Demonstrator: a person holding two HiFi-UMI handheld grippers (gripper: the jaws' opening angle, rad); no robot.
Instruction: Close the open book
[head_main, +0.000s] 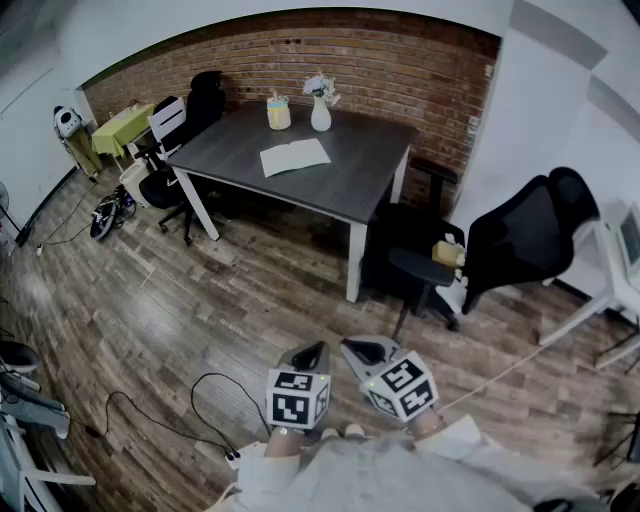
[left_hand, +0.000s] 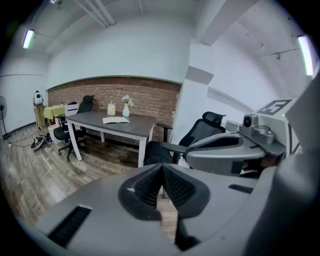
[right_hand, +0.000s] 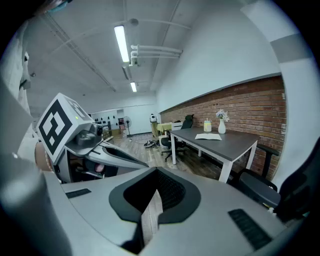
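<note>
Closest to me, my left gripper (head_main: 308, 356) and right gripper (head_main: 366, 350) hang side by side above the floor (head_main: 200, 300), each with its jaws pressed together on nothing. Well beyond them the book (head_main: 294, 157) lies open on the table (head_main: 360, 180), with a vase (head_main: 320, 115) and a cup (head_main: 278, 112) behind it.

Head view looks steeply down; both gripper views face the distant table (head_main: 365, 165).
</note>
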